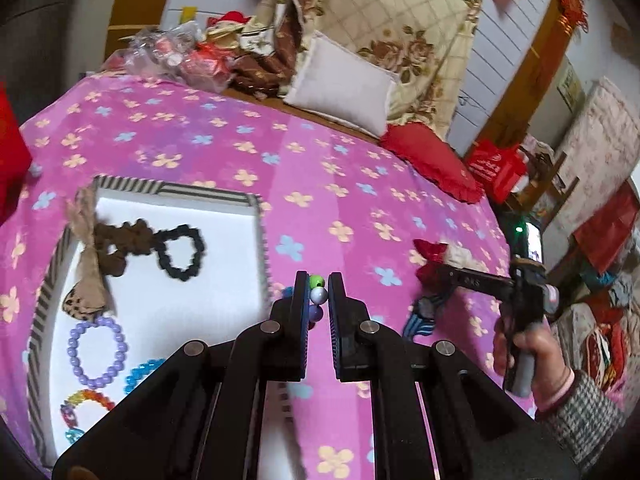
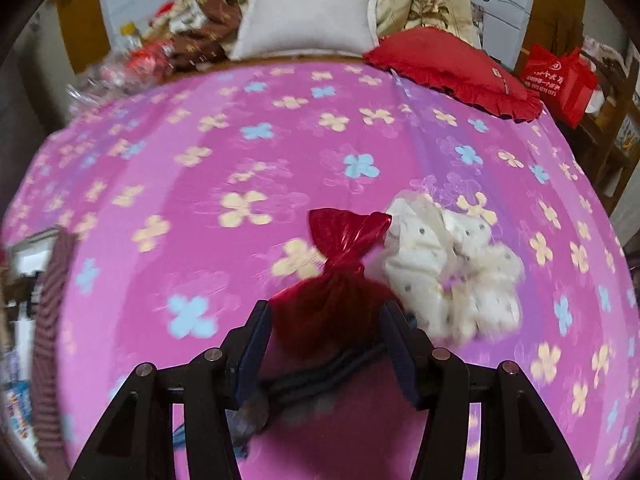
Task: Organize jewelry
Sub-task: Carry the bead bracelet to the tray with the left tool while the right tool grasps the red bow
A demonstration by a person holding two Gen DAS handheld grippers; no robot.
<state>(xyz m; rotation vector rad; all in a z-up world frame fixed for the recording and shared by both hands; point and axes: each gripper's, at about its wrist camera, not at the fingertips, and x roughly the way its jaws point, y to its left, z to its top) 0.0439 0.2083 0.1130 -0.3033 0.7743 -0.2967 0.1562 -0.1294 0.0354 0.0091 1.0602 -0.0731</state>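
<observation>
Two claws work over a bed [image 1: 224, 128] spread with a pink flowered sheet.

Left wrist view: the left claw [image 1: 319, 296] is pinched narrow on a string of beads [image 1: 318, 294]; a green bead and a white one show between the tips, a purple one below them. To its left a striped-rimmed tray [image 1: 160, 190] with a white floor lies on the sheet. In the tray are a brown scrunchie [image 1: 120, 244] touching a black scrunchie [image 1: 180, 252], a tan bow [image 1: 86, 276] over the tray's left edge, a lilac bracelet [image 1: 98, 352], a blue bracelet [image 1: 144, 372] just beside it, and a rainbow bracelet [image 1: 86, 400] near the lower rim. At right a hand [image 1: 520, 352] in a checked sleeve holds the right claw [image 1: 434, 276], which reaches a red bow [image 1: 430, 252]. A white pillow [image 1: 340, 84] and a red cushion [image 1: 432, 160] lie at the bed's far side.

Right wrist view: the right claw [image 2: 326, 340] stands half wide, its pads either side of the red bow [image 2: 340, 276]; the picture is blurred, and whether they press on it I cannot tell. Dark bands [image 2: 320, 376] lie beneath the bow. A white dotted scrunchie [image 2: 452, 268] lies just right of the bow, touching it. The tray's rim [image 2: 52, 280] shows at the left edge.
</observation>
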